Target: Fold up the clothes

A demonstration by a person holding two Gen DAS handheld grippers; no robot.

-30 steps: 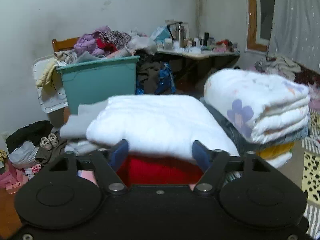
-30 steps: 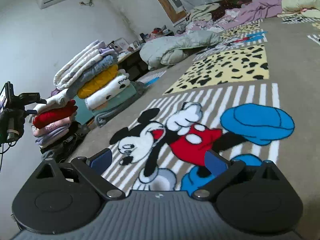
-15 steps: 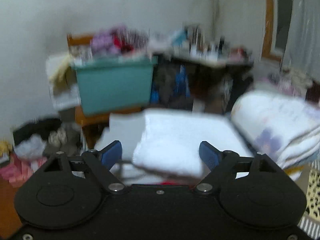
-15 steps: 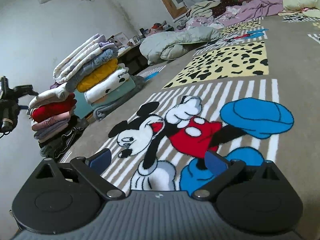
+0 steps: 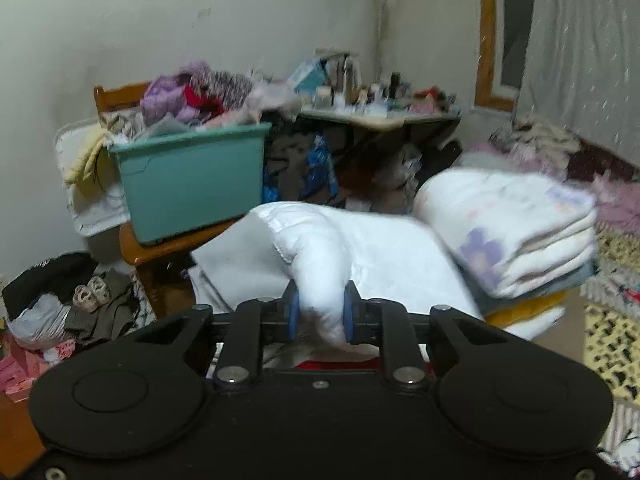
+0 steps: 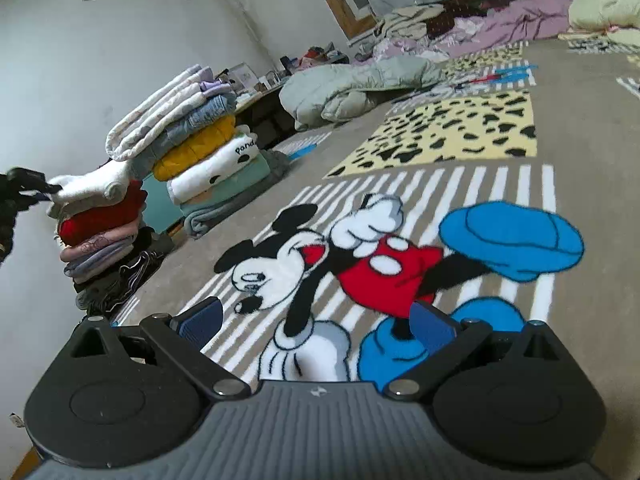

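Note:
My left gripper [image 5: 319, 312] is shut on a bunched edge of the white folded garment [image 5: 384, 248], which tops a short stack with a red garment [image 5: 340, 364] under it. The right wrist view shows that same stack [image 6: 104, 224] at the left, with the left gripper [image 6: 44, 192] pinching the white garment [image 6: 96, 186]. Beside it rises a taller stack of folded clothes [image 6: 192, 132], topped by a white floral piece [image 5: 516, 232]. My right gripper [image 6: 316, 320] is open and holds nothing, low over the cartoon-mouse rug [image 6: 360, 256].
A teal bin [image 5: 192, 184] heaped with unfolded clothes sits on a wooden chair [image 5: 160, 248]. A cluttered table [image 5: 380, 116] stands in the corner. Bags and dark clothes [image 5: 52, 292] lie on the floor at left. Bedding [image 6: 352, 88] lies heaped beyond the rug.
My left gripper has gone from open to shut on the white garment's near edge, which is now bunched up. The right gripper stays open and has barely shifted.

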